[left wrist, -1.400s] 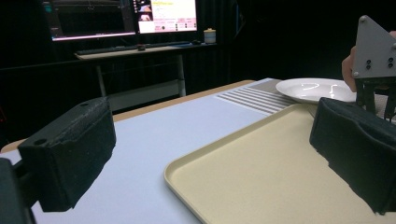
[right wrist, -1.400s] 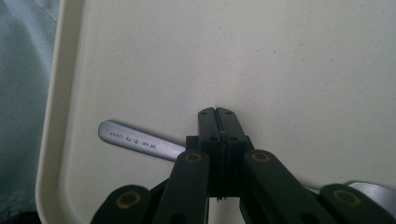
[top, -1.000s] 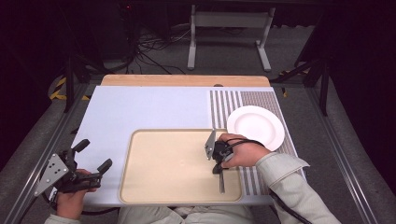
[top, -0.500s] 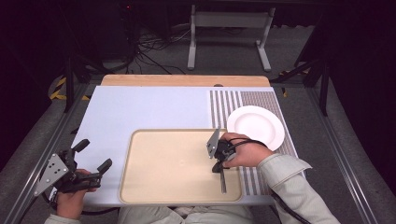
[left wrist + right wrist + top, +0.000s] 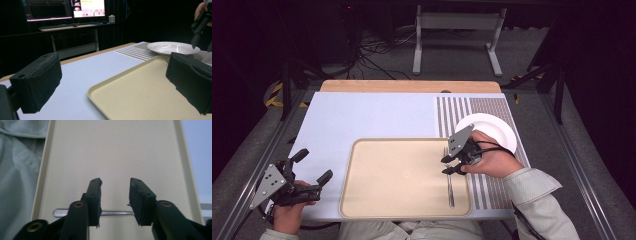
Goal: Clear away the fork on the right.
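The fork (image 5: 450,182) lay flat on the beige tray (image 5: 377,200), along its right edge, handle toward the person. The right claw (image 5: 449,165) hung just above it, jaws parted astride the handle (image 5: 115,213), not pinching it. The white plate (image 5: 497,127) sat just right of the tray on the striped mat (image 5: 452,107). The left claw (image 5: 314,167) rested wide open at the desk's near left corner, holding nothing.

The tray (image 5: 377,170) floor is left open across its left and middle; its right edge is crowded by the plate (image 5: 494,129).
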`<state>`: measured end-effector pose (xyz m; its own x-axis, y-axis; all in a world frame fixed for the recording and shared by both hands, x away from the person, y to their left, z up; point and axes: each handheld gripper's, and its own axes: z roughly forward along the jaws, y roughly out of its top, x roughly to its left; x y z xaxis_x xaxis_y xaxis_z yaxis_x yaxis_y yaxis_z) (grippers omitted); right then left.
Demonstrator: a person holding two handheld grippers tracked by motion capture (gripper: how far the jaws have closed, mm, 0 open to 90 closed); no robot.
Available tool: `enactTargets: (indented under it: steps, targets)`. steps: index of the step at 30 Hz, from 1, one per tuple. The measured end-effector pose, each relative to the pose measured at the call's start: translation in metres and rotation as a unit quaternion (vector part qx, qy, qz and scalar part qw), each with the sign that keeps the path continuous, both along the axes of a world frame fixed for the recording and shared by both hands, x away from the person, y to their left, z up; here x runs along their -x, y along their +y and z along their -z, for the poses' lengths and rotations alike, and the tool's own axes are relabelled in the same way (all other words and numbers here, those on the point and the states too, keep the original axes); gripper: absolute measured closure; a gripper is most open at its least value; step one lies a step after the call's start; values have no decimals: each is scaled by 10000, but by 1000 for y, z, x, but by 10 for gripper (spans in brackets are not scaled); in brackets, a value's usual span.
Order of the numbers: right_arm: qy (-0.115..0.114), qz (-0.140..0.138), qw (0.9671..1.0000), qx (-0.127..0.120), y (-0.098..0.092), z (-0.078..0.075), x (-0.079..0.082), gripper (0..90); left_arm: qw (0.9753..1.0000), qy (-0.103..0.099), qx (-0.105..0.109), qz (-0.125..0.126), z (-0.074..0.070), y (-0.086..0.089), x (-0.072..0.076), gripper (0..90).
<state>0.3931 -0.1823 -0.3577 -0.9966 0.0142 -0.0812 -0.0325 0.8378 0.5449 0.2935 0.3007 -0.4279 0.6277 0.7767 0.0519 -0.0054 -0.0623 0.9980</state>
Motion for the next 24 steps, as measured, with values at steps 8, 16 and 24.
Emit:
enactTargets:
  steps: [8,16,24]
  targets:
    - [-301,689,9949,-677,-26,-12,10,391,10000,-26,-21,13,0,-2,-1,11]
    - [-664,1348,9791,-1371,-54,-17,21,295,10000,-17,-15,58,-1,-3,-5,11]
    - [-1045,2150,9486,-2074,-82,-15,34,198,10000,-37,-21,76,-1,-5,-7,11]
